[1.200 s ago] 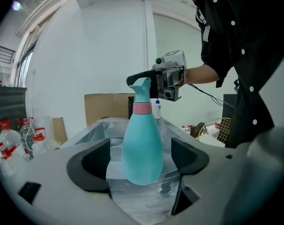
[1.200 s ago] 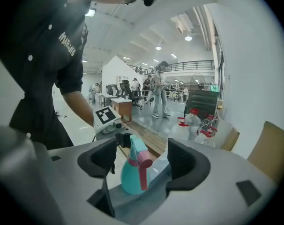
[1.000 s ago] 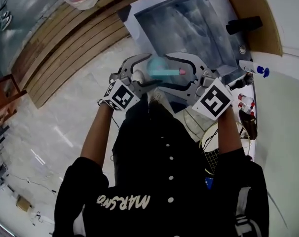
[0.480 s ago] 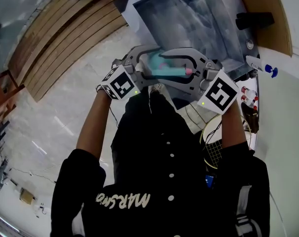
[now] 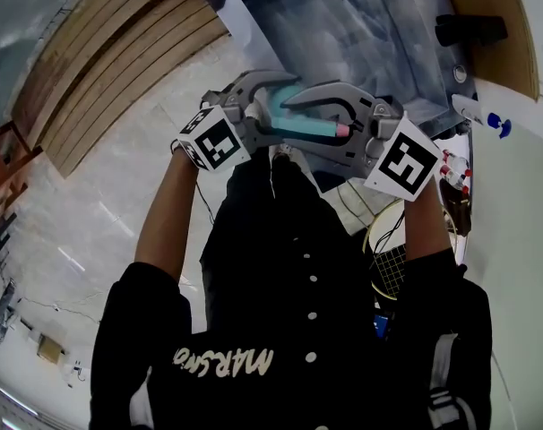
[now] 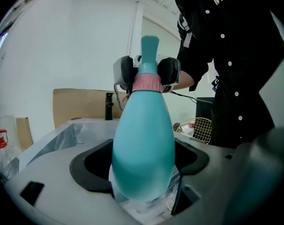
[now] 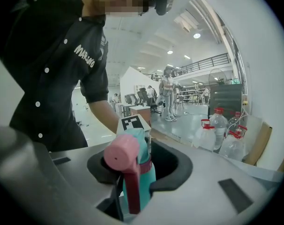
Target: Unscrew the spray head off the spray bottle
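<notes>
The left gripper [image 5: 264, 110] is clenched round the fat lower body of the teal spray bottle [image 5: 294, 119]. The bottle is held in the air, lying nearly level between the two tools, just out from the person's chest. This gripper's job, I judge, is only to hold firm, with a tight, unmoving grip so the body cannot spin along with the top. Further right, the pink collar [image 6: 146, 83] marks where the thread sits, and beyond it comes the spray head [image 7: 119, 156] with its pink nozzle and trigger. The right gripper [image 5: 323, 124] has just been closing its jaws with the bottle's neck between them. Its pads look pressed on either side of the collar, grasping the spray head there. The turn should come from rolling this wrist about the bottle's long line, with both tools kept in line so the thread does not bind. The jutting trigger could knock a jaw. For room, wooden slats [image 5: 119, 70] and floor [image 5: 92, 204] lie well below on the left and a grey-lined box [image 5: 361, 34] stands ahead. The red-capped water bottles [image 5: 452, 176] by the white surface [image 5: 522, 222] at right are well apart, so the wrists should roll freely.
</notes>
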Tool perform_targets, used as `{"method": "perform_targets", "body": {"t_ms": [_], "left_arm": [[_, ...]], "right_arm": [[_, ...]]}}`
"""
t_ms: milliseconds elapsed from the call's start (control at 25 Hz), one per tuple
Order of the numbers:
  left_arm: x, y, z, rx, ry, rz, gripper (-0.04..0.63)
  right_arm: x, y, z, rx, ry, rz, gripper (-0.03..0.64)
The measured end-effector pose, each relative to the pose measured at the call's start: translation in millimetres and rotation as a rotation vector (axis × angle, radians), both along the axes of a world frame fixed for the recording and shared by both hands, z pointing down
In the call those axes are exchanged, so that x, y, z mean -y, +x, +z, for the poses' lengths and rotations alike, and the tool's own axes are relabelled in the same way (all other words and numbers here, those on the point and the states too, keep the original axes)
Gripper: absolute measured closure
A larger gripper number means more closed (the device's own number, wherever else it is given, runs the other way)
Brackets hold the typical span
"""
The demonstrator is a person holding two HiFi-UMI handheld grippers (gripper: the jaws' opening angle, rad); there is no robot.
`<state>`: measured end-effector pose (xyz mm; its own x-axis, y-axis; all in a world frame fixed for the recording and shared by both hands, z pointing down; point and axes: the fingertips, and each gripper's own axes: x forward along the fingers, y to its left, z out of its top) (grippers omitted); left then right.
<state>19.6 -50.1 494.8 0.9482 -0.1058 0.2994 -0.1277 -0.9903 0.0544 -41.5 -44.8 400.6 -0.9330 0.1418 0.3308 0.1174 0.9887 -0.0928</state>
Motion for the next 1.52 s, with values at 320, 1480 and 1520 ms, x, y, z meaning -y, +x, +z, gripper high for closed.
{"method": "perform_targets", "body": {"t_ms": [320,1480,1520], "left_arm": [[-1.3,0.7,4.0,-0.005,0.004,0.028,0.199],[5.1,3.8,1.5,-0.001,0.001,-0.034,0.199],[5.4,3.6,1.4,0.001,0.0,-0.045,0.199]], "right_arm": [[-2.5,-0.3,-1.8,0.031,-0.021,-0.125,0.462],[25.2,29.0,-9.7,0.066,-0.127,0.05,0.333],[29.0,33.1,-13.6,0.087,-0.116,0.118,0.331]]}}
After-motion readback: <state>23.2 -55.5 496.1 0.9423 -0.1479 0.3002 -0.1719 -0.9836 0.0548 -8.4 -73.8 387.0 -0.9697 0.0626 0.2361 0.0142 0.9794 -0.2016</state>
